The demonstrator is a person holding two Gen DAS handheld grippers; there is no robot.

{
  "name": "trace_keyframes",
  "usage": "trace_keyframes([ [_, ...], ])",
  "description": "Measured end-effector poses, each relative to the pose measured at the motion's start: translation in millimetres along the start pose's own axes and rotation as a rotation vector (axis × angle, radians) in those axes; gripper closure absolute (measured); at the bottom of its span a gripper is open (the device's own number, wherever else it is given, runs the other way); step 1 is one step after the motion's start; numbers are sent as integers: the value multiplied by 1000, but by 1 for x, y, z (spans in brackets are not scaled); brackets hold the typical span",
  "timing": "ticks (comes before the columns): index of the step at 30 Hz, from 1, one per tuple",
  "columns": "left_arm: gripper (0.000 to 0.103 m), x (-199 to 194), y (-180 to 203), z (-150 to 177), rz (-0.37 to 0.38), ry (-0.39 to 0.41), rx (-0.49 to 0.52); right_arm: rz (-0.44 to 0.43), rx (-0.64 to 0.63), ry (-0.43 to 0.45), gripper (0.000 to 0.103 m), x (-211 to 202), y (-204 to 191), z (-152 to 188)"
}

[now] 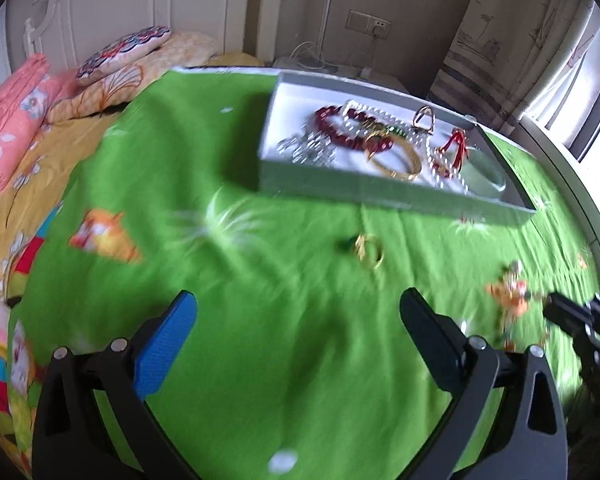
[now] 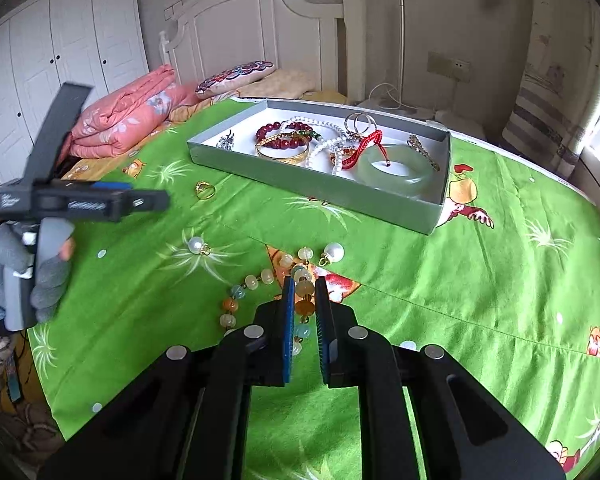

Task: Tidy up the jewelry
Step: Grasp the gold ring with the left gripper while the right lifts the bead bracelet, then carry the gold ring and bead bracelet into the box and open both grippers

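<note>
In the right wrist view my right gripper [image 2: 305,285] is shut on a bracelet of pale, orange and blue beads [image 2: 236,304] that lies on the green cloth. One orange bead sits between the pads. Two pearl drops [image 2: 196,245] [image 2: 334,252] lie just beyond it. A gold ring [image 2: 205,190] [image 1: 368,254] rests on the cloth in front of the grey jewelry box [image 2: 300,184] [image 1: 340,190]. My left gripper [image 1: 300,312] hangs open above the cloth, short of the ring, with nothing between its fingers. The box holds a red bead bracelet [image 2: 280,136], a gold bangle [image 2: 282,154], pearls and a jade bangle [image 2: 396,172].
A gloved hand [image 2: 48,276] holds the left gripper [image 2: 152,200] at the left of the right wrist view. The right gripper [image 1: 560,310] shows at the right edge of the left wrist view. A folded pink quilt [image 2: 116,120] and pillows [image 2: 236,74] lie by the white headboard.
</note>
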State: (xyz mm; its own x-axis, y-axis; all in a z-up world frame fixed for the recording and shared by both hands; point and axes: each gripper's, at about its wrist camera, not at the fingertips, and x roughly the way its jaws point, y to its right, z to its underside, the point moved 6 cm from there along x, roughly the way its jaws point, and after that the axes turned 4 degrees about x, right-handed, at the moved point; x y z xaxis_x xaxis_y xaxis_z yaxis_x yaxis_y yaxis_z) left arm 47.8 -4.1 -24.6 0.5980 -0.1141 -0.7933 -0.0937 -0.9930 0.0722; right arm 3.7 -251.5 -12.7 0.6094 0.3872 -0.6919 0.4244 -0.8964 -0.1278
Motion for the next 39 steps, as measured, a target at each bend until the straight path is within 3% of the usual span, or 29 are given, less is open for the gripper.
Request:
trace_keyframes([
  [3,10,10,16,-11,-3,6,46,-5,6,-2,91,0,1,0],
  [5,23,18,27,-17,15,0,69,-11,12,-5,91,1,2,0],
  [9,33,30,39,-25,-5,-1,117,-18,18,0,91,0,3,0],
  [11,66,29,47,-25,-10,9,175,-20,22,2,91,0,4,-1],
  [13,78,26,52,-21,-12,15,216,-22,23,5,91,0,4,-1],
  [26,78,1,50,-8,21,71,209,-14,11,77,91,-14,-3,-5],
  [39,78,-7,56,-9,16,88,232,6,-31,156,91,-40,-13,-33],
])
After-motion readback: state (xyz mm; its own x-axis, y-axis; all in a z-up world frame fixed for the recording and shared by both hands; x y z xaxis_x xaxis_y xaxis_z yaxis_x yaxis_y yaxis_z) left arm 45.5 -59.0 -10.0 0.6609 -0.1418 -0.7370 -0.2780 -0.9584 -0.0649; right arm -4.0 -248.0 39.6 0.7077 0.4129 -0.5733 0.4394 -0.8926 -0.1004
